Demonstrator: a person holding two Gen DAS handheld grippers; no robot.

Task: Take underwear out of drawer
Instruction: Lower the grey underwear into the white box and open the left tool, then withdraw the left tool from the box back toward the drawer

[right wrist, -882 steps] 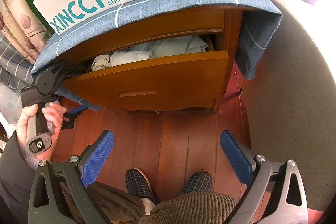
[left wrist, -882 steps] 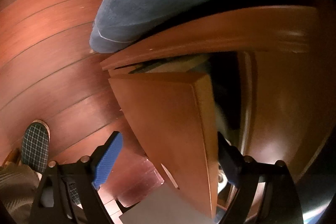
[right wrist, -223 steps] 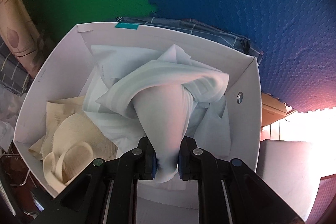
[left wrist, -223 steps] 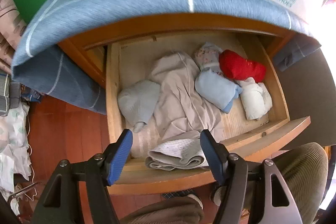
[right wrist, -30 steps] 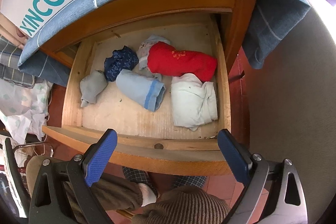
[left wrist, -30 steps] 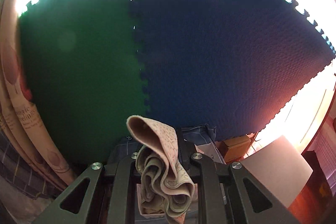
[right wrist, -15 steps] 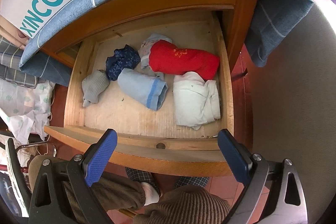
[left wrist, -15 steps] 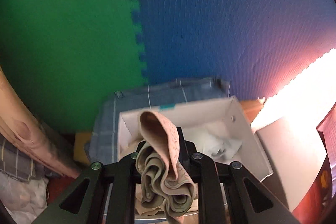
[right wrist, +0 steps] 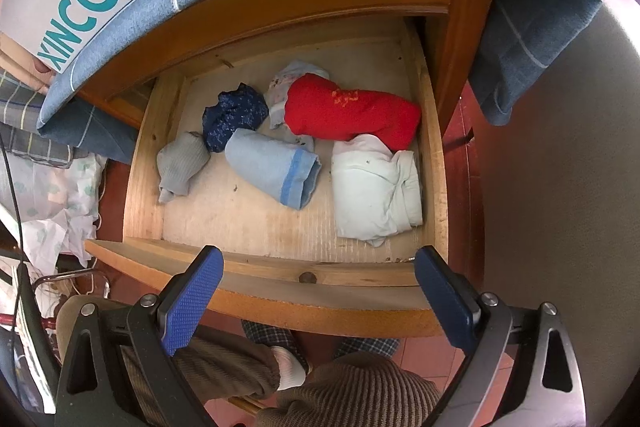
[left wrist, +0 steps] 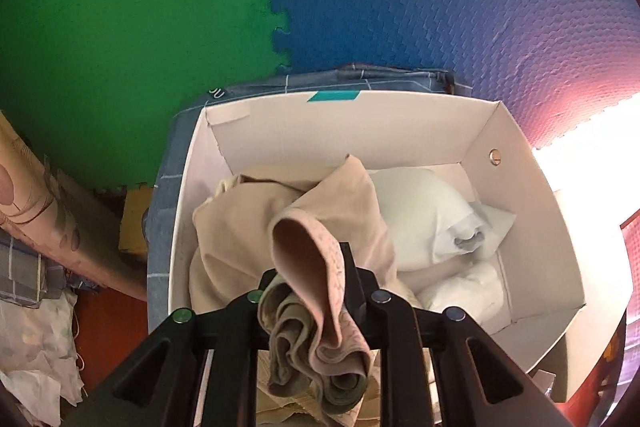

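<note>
Nearest us, our left tool has a crumpled beige patterned underwear bunched between its jaws, which are easing apart, above the open white cardboard shoe box where a tan garment and white cloths lie. Our right tool hangs spread wide and empty over the open wooden drawer; beyond its front lie a white folded bundle, a light blue roll, a grey piece, then a dark blue roll and a red roll.
</note>
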